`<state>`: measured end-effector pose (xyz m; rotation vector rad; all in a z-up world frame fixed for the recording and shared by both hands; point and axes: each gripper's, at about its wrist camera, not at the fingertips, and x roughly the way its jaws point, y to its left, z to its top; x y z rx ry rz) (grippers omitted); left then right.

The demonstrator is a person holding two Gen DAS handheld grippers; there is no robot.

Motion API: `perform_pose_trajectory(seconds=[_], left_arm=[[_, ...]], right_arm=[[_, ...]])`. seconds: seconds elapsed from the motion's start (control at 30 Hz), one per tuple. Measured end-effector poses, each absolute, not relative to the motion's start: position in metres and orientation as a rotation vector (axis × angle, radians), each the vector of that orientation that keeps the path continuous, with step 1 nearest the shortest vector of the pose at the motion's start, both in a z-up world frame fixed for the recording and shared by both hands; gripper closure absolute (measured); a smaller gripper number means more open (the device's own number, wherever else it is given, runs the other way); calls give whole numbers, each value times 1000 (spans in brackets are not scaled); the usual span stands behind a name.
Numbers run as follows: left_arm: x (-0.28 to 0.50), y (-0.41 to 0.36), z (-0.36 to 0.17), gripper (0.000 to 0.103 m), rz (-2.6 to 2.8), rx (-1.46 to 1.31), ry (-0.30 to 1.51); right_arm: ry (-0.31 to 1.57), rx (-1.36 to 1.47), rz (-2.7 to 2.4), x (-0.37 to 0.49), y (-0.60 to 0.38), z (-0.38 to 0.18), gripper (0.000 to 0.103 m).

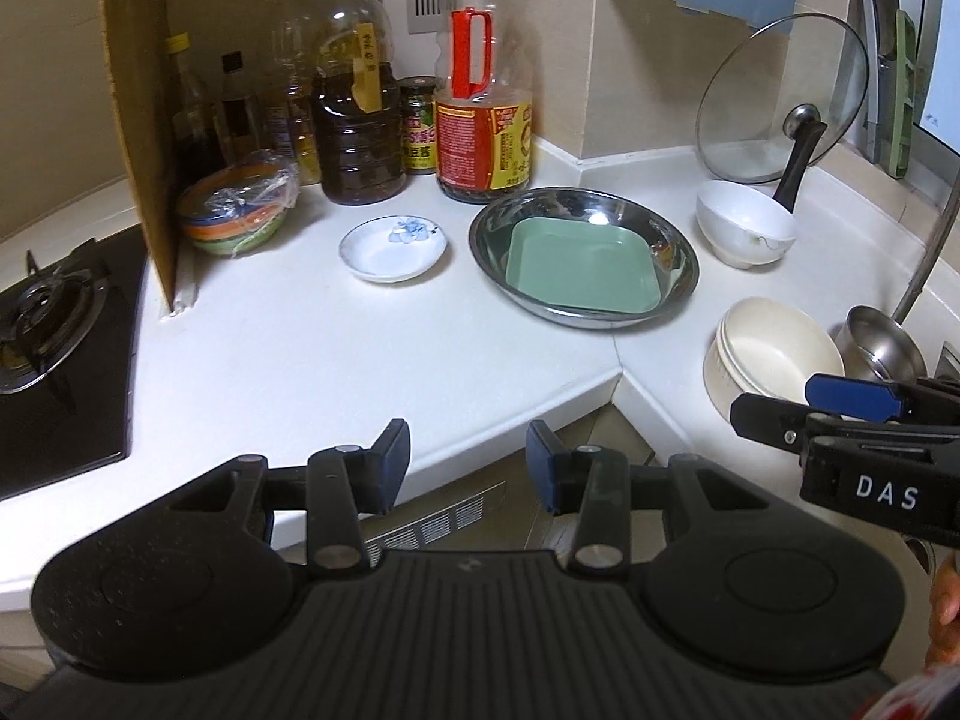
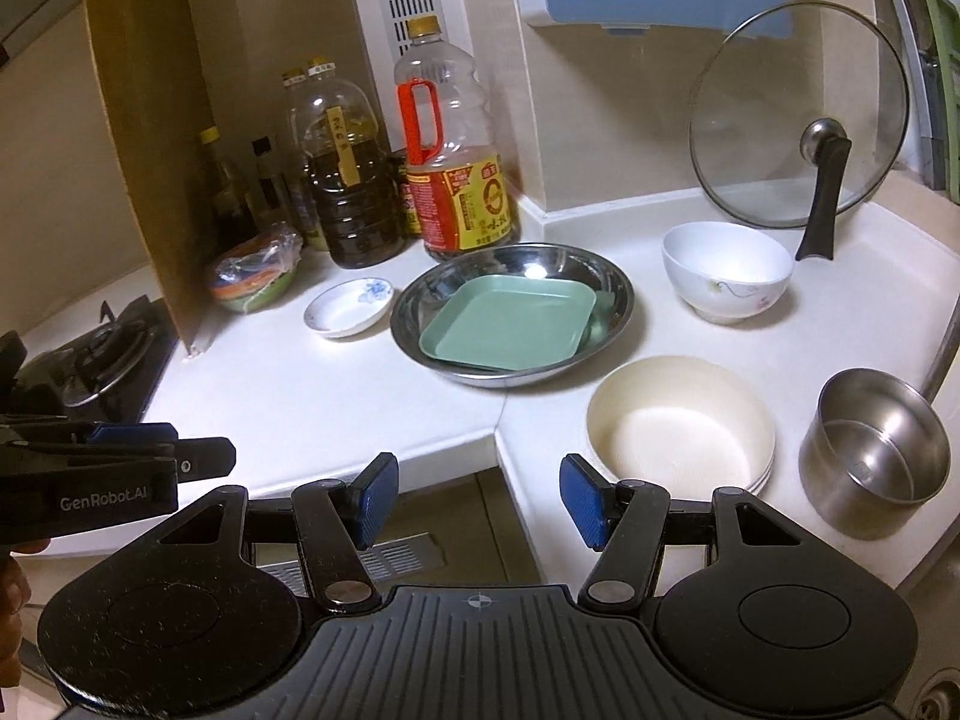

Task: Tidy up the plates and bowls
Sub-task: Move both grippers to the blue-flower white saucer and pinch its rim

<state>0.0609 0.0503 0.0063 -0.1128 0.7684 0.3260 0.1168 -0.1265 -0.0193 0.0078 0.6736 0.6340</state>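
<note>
Holding both empty grippers' fingers (image 2: 373,498) apart, I should straddle the cream bowl (image 2: 681,420) rim squarely before lifting.

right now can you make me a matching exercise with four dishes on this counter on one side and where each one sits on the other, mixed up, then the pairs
Things:
1. square green plate
2. small white saucer with a blue flower
3. white bowl with a floral print
4. cream bowl stack

Places:
A. in front of the leaning glass lid
B. inside the round steel basin
C. beside the steel pot, near the counter's front edge
D. alone on the counter, in front of the oil bottles

Pairs: 1-B, 2-D, 3-A, 4-C
</note>
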Motion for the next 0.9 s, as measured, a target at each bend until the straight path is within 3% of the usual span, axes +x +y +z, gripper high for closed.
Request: perform_pose_trajectory(seconds=[0.33, 0.9], left_arm=[[67, 71, 2, 64, 338, -116, 777], [140, 181, -20, 64, 302, -115, 794]], right_arm=[[692, 27, 636, 123, -114, -23, 43], [690, 93, 631, 193, -18, -34, 44]])
